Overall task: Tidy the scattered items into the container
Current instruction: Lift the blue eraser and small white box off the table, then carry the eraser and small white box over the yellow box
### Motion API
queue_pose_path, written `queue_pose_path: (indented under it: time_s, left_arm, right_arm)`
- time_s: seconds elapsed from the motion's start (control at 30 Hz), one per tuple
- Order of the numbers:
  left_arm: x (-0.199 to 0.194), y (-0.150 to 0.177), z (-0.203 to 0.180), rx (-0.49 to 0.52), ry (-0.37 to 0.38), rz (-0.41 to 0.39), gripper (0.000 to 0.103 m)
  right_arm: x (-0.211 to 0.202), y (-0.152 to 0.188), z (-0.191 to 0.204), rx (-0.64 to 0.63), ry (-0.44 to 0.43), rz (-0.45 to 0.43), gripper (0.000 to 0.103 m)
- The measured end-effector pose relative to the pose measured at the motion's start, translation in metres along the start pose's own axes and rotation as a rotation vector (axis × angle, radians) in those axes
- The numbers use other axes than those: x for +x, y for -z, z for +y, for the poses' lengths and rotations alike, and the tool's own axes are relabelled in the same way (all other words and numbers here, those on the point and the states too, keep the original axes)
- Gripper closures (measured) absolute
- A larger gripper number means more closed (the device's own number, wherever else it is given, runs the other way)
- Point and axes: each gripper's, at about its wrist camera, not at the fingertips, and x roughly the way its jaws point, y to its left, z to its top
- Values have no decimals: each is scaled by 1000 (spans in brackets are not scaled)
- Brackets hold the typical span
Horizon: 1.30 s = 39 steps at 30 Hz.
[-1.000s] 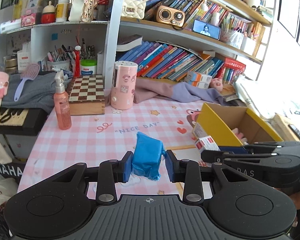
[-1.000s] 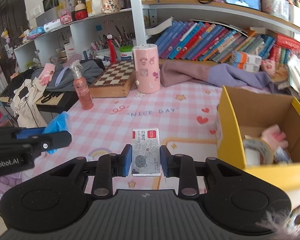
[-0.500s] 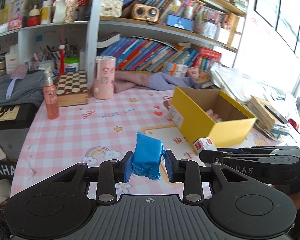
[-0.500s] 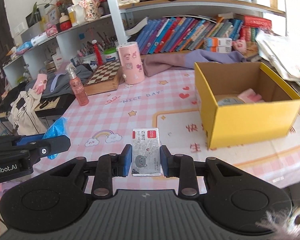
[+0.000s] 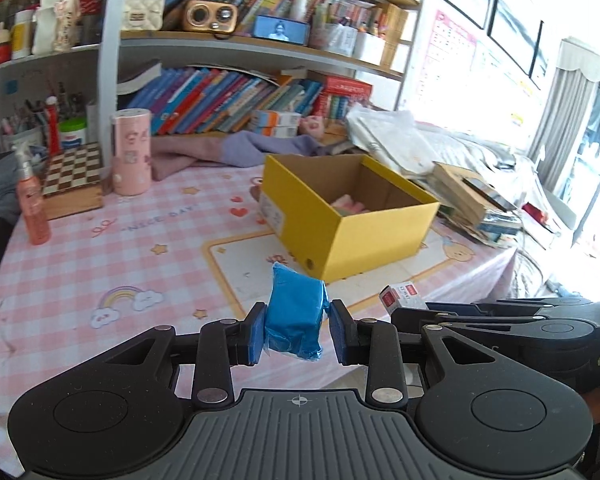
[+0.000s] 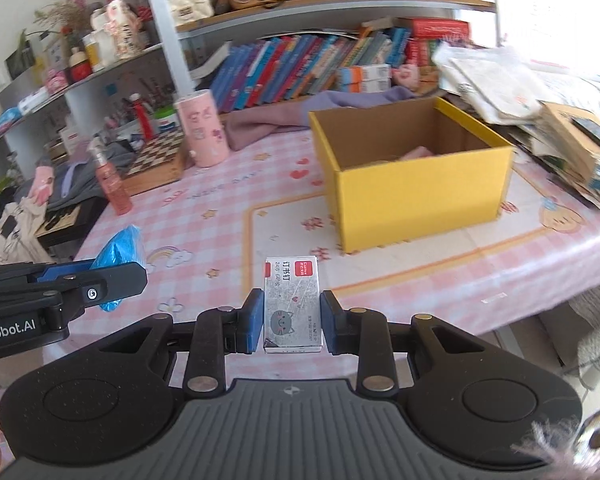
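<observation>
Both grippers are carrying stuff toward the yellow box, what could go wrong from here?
1. The blue packet looks soft and crinkly, held only low between the left gripper fingers; it might slip out.
2. Both grippers sit close together, so they could bump over the yellow box.
3. The staple box may clip the box's near wall.

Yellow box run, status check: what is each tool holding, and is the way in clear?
Left tool shut on blue packet. Right tool shut on staple box. Yellow box open ahead, pink item inside. Nothing between tools and box.
</observation>
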Motion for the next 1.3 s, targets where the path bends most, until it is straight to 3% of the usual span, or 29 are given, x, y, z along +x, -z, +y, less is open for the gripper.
queue_pose_path:
  time_s: [0.47,1.0,1.3]
  left_arm:
    - [19,-4,-26,18,63,25,71]
    - [61,-19,-69,83,125,65,72]
    - [84,-27,-84,66,121,75,72]
  right_arm:
    - [-8,3,-25,17,47,15,75]
    - [-6,-1,-79,95,100,17,75]
    - [5,-13,-105,88,105,39,75]
